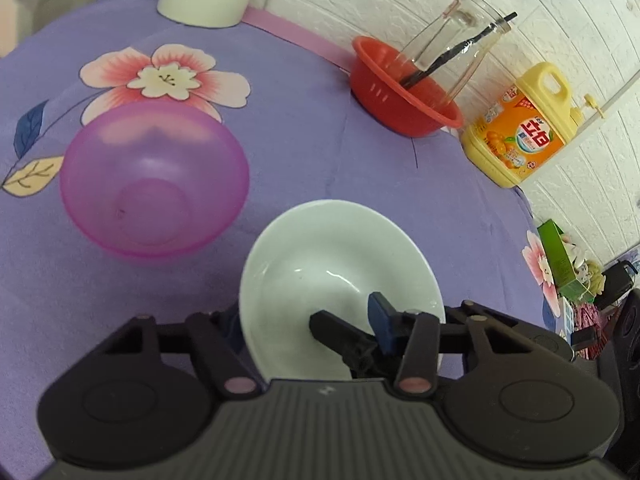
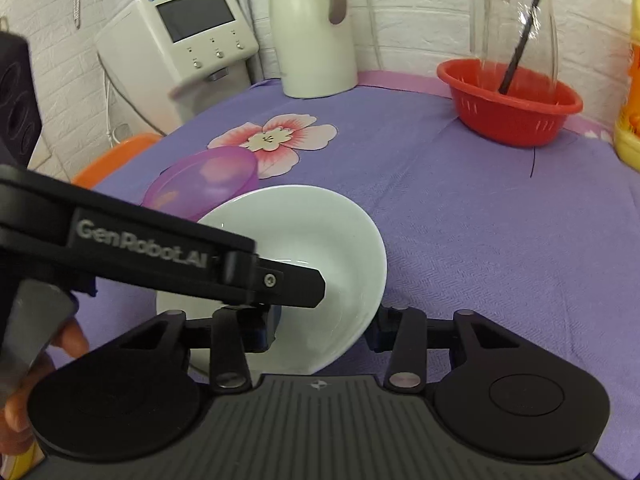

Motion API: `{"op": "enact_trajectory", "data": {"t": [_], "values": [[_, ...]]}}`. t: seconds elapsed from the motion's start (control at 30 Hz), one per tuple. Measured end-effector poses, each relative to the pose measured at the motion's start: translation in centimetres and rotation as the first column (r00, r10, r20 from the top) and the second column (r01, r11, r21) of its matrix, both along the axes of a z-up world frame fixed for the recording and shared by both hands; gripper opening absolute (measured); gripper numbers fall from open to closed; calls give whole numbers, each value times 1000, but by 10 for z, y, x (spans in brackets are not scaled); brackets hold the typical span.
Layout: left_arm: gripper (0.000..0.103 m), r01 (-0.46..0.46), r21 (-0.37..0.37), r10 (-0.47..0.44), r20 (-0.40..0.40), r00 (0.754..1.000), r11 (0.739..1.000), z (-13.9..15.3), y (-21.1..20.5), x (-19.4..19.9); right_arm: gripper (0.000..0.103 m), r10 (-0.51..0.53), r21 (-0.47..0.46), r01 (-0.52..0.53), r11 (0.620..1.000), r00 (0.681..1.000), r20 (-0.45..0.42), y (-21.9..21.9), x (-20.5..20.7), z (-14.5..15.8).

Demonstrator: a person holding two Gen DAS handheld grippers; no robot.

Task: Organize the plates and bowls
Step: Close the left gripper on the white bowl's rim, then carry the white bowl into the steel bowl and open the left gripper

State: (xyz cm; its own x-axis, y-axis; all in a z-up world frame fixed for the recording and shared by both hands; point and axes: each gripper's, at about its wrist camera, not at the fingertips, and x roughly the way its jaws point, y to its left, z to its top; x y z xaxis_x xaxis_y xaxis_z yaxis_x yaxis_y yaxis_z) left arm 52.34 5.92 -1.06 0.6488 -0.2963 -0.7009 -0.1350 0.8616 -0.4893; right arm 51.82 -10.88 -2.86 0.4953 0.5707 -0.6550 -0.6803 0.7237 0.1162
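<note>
A white bowl (image 1: 320, 264) sits tilted on the purple flowered cloth (image 1: 320, 152), right in front of both cameras. My left gripper (image 1: 304, 316) is shut on its rim, with one finger outside the wall and the blue pad (image 1: 380, 312) inside. A black finger (image 1: 332, 332) of the other gripper also reaches into the bowl. In the right wrist view my right gripper (image 2: 320, 328) is shut on the opposite side of the white bowl (image 2: 312, 232), its left finger inside and its right finger against the outer wall. A translucent purple bowl (image 1: 154, 180) (image 2: 208, 184) stands upright just beyond to the left.
A red colander (image 1: 400, 96) (image 2: 508, 116) holding a glass jar with a black straw stands at the back right, beside a yellow detergent bottle (image 1: 520, 128). A white kettle (image 2: 312, 40) and a white appliance (image 2: 180, 40) are at the back left. A person's hand (image 2: 24, 400) holds the left gripper.
</note>
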Motion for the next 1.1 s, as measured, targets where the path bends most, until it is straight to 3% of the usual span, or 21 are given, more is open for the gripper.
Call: {"op": "enact_trajectory", "data": {"t": [0.43,0.83,1.1], "values": [[49,72,21,-73,8,997,997,11,-24,-50,74,-50,-12,50,999,999,-15,-18,-46,7],[49,188,14,-189,116,975,982,48,-64,-134,77,-126,-88,135,987,987,104,-45,-138,47],[50,259,33,-261,130,957,965,43,-83,-194,81,-148,-132,165,977,980,130,-56,-200,49]]}}
